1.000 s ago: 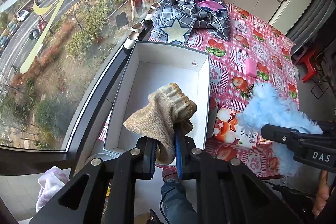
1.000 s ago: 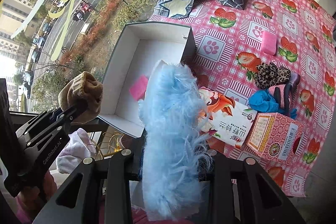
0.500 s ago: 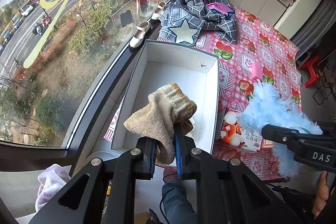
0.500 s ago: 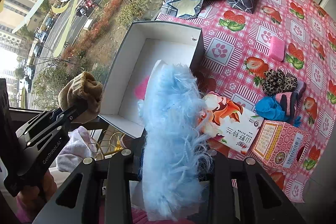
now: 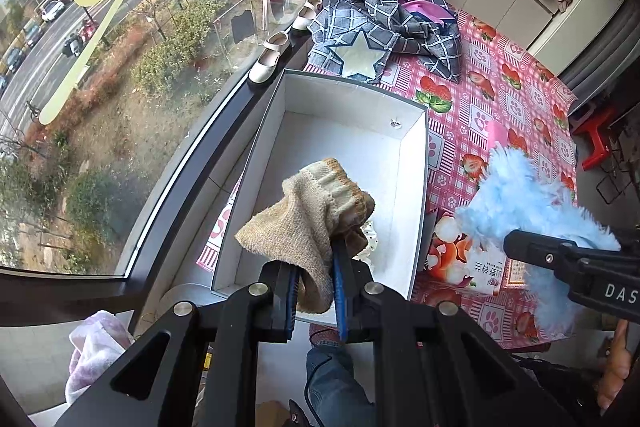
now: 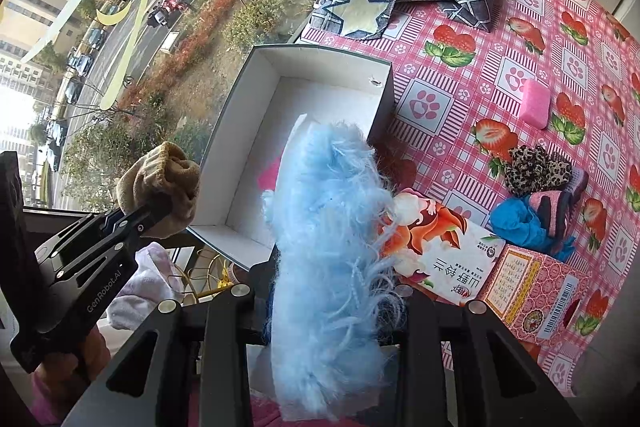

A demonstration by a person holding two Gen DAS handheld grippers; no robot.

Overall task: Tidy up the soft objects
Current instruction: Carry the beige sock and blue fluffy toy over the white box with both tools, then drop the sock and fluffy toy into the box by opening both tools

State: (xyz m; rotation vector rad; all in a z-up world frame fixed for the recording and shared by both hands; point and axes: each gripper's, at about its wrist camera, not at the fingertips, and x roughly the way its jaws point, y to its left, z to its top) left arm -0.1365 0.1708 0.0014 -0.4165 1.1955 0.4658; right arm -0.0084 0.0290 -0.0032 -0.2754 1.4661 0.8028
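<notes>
Both loads have drifted nearer the open white cardboard box point(image 5: 416, 187): left tongs point(image 5: 316, 291) clamp a beige knitted sock point(image 5: 308, 211) over its near end, right tongs point(image 6: 332, 291) grip fluffy light-blue fabric point(image 6: 332, 227) beside it, both unreleased.

Shoes point(image 5: 269, 58) on sill – tissue pkt point(image 6: 442, 251)

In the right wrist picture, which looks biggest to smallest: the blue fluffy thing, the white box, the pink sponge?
1. Blue fluffy thing, though it sits closest to the camera.
2. White box.
3. Pink sponge.
</notes>
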